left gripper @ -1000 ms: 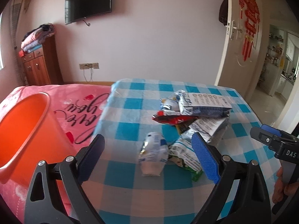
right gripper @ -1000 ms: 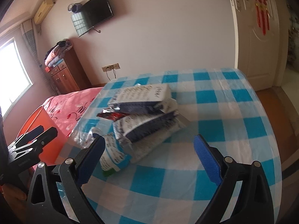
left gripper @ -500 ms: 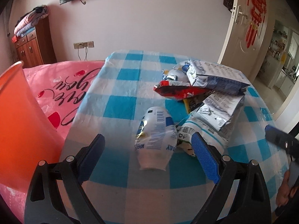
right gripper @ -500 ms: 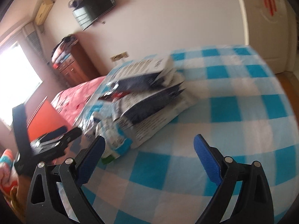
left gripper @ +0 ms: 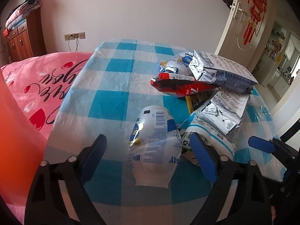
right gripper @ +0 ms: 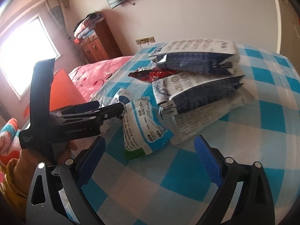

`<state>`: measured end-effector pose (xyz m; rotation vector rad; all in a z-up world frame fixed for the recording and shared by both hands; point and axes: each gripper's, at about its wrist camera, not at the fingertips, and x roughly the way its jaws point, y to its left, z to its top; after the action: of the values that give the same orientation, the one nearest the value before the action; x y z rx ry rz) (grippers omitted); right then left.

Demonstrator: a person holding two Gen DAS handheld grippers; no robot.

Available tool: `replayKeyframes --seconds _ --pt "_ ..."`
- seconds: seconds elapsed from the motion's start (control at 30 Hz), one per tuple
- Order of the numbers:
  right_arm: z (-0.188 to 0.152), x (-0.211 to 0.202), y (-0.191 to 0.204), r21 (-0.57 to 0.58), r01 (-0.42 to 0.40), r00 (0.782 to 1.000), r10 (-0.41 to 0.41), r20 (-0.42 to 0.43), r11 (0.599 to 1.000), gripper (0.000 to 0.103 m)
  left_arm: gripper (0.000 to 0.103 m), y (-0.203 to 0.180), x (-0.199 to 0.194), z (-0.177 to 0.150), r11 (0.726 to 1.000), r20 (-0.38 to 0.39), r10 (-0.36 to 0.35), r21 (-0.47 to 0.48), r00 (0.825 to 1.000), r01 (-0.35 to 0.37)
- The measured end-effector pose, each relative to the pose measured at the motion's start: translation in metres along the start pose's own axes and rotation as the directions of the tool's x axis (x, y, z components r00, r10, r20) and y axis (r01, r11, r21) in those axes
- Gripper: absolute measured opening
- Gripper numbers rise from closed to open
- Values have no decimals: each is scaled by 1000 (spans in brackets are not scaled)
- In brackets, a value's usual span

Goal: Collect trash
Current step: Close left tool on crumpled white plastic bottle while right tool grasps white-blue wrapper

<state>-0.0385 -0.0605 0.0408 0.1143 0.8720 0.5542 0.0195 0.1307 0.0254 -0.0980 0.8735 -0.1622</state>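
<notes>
A white pouch with blue print (left gripper: 153,144) lies on the blue-check table (left gripper: 112,101), between the fingers of my left gripper (left gripper: 148,150). The jaws are closing, but both pads still stand off the pouch. Behind it is a pile of trash: silver-and-blue packs (left gripper: 221,71), a red packet (left gripper: 180,86) and a white wrapper with blue edging (right gripper: 144,129). My right gripper (right gripper: 150,150) is open just in front of that wrapper with nothing between its pads. The left gripper (right gripper: 105,110) shows in the right wrist view, reaching in from the left.
An orange bucket (left gripper: 11,121) stands close at the left beside the table, also seen as the orange bucket (right gripper: 63,91). A pink bed cover (left gripper: 43,82) lies behind it. A door (left gripper: 238,28) is at the back right. A hand (right gripper: 28,159) holds the left gripper.
Both grippers have come down and closer to the trash. The left jaws have narrowed around the white pouch. The right gripper has swung toward the pile's near end.
</notes>
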Motion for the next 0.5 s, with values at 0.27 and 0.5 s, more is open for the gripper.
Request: replayKeyframes --seconds 0.27,0.5 --pt "8 17 8 -48 6 1000 -7 -23 999 94 73 3 3 -2 997 1 -64 -42 998 64" --pt "9 25 13 -82 2 999 -5 -35 997 94 72 8 2 -10 995 2 -91 -44 996 91"
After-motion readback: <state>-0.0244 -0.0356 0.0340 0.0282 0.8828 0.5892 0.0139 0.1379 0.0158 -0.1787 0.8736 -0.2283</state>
